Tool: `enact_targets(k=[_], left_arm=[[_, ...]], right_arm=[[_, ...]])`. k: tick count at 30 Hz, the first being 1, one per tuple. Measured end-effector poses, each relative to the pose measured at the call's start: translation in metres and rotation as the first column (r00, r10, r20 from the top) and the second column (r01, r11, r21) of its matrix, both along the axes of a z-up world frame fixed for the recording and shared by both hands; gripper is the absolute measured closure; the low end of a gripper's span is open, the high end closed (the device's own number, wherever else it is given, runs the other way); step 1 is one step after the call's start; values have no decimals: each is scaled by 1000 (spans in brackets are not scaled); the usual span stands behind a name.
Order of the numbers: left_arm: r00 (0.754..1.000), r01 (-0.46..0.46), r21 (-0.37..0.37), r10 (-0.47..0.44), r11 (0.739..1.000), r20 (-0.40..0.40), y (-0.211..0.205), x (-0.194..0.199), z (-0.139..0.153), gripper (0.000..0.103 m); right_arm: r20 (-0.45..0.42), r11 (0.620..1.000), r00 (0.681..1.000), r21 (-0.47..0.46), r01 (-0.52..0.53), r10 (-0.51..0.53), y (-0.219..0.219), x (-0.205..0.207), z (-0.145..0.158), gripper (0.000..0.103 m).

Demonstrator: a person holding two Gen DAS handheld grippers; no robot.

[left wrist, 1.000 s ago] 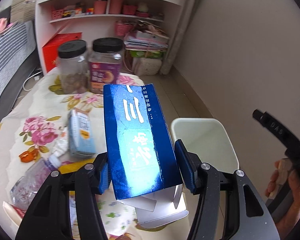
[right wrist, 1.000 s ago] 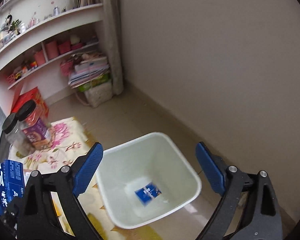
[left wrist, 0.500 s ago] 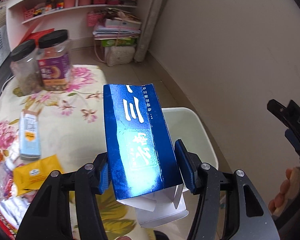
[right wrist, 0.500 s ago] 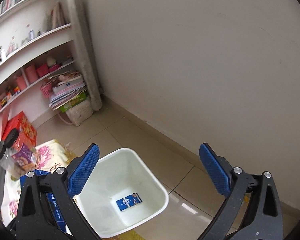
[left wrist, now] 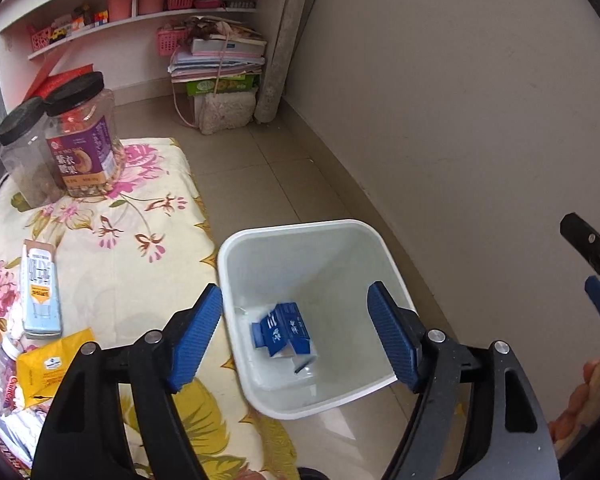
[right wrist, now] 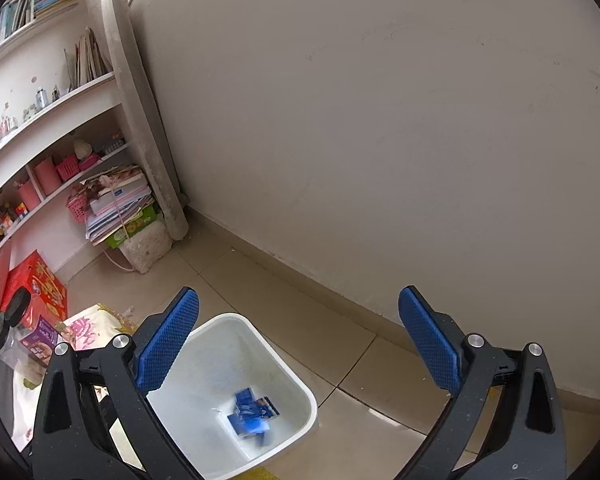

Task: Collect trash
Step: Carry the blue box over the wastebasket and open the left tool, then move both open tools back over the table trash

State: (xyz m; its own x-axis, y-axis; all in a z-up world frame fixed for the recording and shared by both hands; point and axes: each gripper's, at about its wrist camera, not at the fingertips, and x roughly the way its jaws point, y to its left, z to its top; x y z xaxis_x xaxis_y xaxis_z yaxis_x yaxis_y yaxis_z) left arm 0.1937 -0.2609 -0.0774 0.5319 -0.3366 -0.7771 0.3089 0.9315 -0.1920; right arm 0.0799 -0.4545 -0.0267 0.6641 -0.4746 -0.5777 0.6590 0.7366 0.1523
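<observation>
Carton [left wrist: 282, 330] inside white bin [left wrist: 300, 228], lower centre of frame.
Blurred, its long axis runs roughly upper left to lower right; left gripper [left wrist: 296, 338] jaws opening, empty; right gripper [right wrist: 298, 344] spread wide, empty.

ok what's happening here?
A person with a tool in each hand is clearing trash off a floral-cloth table into a white bin on the floor. The left tool is over the bin, jaws opening with nothing between them; a blue carton lies in the bin. The right tool is open and empty too. A light-blue carton, a yellow packet and other wrappers remain on the table.
</observation>
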Motion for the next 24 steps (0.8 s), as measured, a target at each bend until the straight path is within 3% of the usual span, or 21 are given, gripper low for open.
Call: enact_targets(k=[7, 15, 20, 24], left_arm=[[997, -19, 51, 15, 998, 79, 22, -13, 10, 25], [984, -106, 105, 89, 989, 157, 60, -28, 22, 21], [958, -197, 184, 148, 963, 247, 83, -36, 30, 16], [944, -263, 175, 216, 949, 249, 108, -34, 32, 15]], right_arm=[[2, 998, 1000, -54, -14, 14, 19, 0, 3, 7], [-27, 989, 995, -116, -96, 94, 62, 8, 0, 7], [-41, 978, 990, -153, -142, 137, 88, 16, -2, 7], [-61, 965, 982, -182, -187, 178, 114, 22, -5, 7]])
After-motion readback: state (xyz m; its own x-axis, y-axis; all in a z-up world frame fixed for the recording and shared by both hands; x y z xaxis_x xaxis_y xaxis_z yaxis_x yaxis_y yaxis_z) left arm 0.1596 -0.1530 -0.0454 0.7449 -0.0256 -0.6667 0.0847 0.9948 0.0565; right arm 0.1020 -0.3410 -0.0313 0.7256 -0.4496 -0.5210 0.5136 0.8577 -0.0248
